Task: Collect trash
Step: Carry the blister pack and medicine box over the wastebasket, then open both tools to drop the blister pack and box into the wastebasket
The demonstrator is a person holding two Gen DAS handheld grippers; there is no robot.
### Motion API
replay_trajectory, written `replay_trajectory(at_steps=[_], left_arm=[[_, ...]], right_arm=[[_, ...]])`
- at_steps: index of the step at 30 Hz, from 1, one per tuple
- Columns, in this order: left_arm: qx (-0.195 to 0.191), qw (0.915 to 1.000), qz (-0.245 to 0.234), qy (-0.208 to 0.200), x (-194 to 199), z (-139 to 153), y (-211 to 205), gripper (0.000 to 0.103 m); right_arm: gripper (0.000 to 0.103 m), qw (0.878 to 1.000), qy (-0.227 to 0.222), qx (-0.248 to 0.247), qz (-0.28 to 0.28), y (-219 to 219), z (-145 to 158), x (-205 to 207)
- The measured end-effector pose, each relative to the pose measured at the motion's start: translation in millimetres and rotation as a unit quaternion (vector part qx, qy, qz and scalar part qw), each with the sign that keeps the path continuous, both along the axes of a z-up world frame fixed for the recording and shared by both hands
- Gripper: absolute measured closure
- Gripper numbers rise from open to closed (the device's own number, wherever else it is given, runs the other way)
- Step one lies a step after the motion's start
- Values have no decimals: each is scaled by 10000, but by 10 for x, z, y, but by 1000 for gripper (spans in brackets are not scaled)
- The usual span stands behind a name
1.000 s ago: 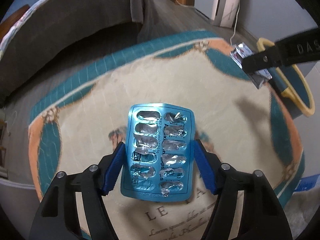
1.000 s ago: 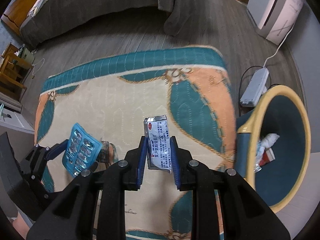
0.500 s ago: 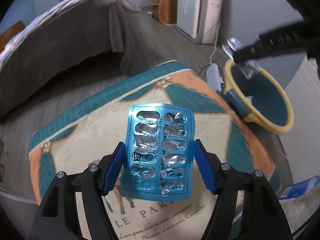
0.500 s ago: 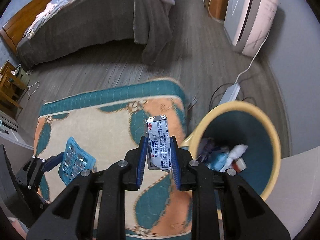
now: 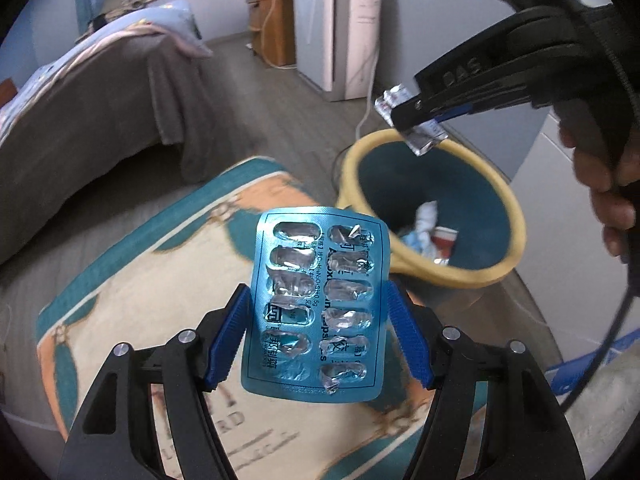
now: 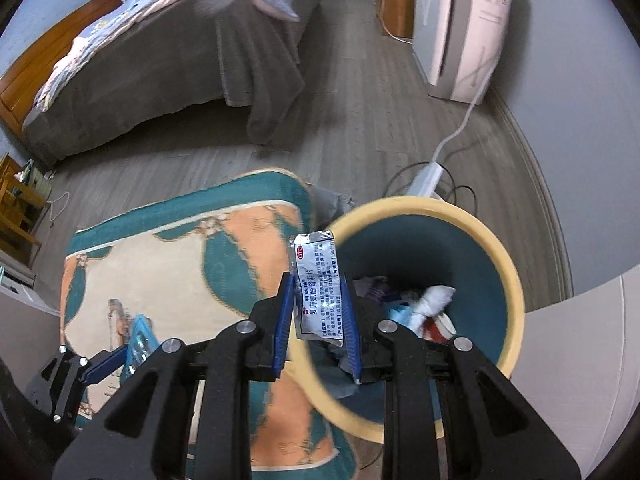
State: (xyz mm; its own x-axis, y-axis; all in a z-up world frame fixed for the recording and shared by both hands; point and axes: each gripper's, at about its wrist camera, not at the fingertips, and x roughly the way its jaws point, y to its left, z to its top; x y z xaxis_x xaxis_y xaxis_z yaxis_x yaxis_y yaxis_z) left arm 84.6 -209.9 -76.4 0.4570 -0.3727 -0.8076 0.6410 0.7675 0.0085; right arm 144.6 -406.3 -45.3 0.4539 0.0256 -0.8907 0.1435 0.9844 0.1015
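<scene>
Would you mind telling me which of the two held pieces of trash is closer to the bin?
The silver sachet in the right tongs, at the bin's rim; the blue blister pack hangs over the rug.

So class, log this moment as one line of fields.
left gripper: shut on blister pack | right gripper: shut on foil sachet, over bin | bin: holds trash

- The right gripper [image 6: 318, 312], which was over the rug [image 6: 192, 280] a second ago, now hangs over the near rim of the trash bin [image 6: 512, 280], its foil sachet [image 6: 318, 292] above the opening.
- The left gripper [image 5: 320, 340] now sits higher and nearer the bin, which lies just beyond its blister pack [image 5: 316, 312].
- The bin's contents now show in both views.
</scene>
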Motion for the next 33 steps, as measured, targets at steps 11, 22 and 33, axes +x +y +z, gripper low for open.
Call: replay_trajectory(at_steps=[11, 22, 33], left_arm=[[-288, 9987, -211, 360, 144, 50, -647, 33], [107, 9983, -575, -72, 283, -18, -1293, 32], [75, 9989, -377, -263, 381, -27, -1176, 16]], right_arm=[[80, 9960, 114, 113, -875, -939, -146, -186], [80, 9900, 81, 470, -1324, -1228, -280, -254], [53, 9895, 5, 469, -1369, -1260, -309, -225]])
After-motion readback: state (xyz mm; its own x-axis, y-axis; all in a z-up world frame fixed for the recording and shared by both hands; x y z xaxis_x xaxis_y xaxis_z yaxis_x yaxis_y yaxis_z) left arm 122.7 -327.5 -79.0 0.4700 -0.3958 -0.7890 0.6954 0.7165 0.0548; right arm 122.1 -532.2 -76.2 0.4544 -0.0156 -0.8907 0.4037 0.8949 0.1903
